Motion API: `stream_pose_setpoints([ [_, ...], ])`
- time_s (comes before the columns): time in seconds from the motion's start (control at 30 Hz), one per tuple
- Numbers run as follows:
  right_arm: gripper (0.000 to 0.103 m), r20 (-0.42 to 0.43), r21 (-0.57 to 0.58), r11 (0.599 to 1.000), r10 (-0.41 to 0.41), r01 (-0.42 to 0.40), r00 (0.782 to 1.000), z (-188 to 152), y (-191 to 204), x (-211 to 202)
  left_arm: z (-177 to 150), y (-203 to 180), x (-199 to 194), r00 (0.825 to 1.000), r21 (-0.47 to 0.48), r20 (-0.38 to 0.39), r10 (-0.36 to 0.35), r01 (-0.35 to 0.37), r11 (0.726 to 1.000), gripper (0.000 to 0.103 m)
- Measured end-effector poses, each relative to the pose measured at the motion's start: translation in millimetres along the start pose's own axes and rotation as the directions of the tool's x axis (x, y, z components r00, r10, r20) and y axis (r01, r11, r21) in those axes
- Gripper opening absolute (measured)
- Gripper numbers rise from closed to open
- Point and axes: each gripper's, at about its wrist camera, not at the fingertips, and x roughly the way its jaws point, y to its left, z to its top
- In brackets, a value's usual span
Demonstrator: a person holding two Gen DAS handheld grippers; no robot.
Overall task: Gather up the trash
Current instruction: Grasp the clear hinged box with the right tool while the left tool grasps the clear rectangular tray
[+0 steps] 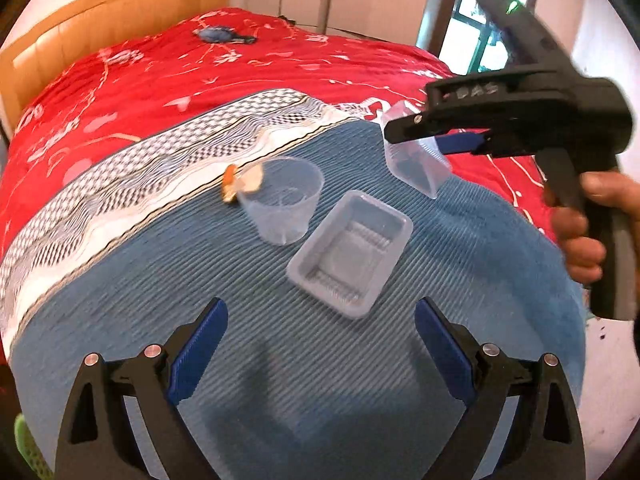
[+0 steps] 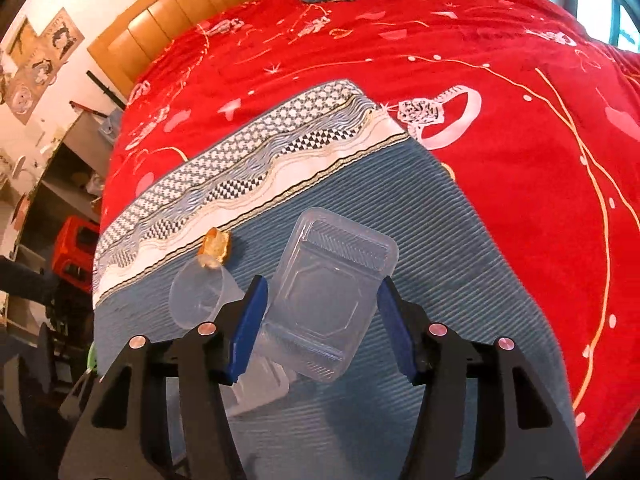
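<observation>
My right gripper is shut on a clear plastic tray, which hangs tilted above the blue blanket. The left wrist view shows that gripper at the upper right in a person's hand, with the held tray raised off the bed. A second clear tray lies flat on the blanket. A clear plastic cup lies on its side beside it. An orange food scrap rests at the cup's rim. My left gripper is open and holds nothing, just short of the flat tray.
The blue blanket with a patterned white border lies on a red bedspread. A wooden headboard stands behind. A small blue item lies far up the bed. An orange crate stands on the floor at the left.
</observation>
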Motion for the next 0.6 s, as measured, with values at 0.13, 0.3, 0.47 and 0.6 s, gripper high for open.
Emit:
stream_pose_setpoints([
  [0.13,0.057,0.014,-0.012,1.000,0.021,-0.021,1.000,-2,-2,-11,9,-3,13,1.000,0.012,-0.007,-0.018,0.018,1.000,0.091],
  [0.3,0.057,0.020,-0.012,0.999,0.035,-0.035,0.999,-7,-6,-18,14,-5,31,0.999,0.038,-0.026,-0.024,0.025,0.999,0.087],
  [0.47,0.057,0.019,-0.015,0.999,0.043,-0.043,0.999,-13,-10,-22,15,-5,42,0.999,0.035,-0.038,-0.019,0.021,0.999,0.076],
  [0.6,0.057,0.017,-0.013,0.999,0.047,-0.047,0.999,-19,-10,-24,13,-4,47,0.999,0.023,-0.041,-0.017,0.018,1.000,0.063],
])
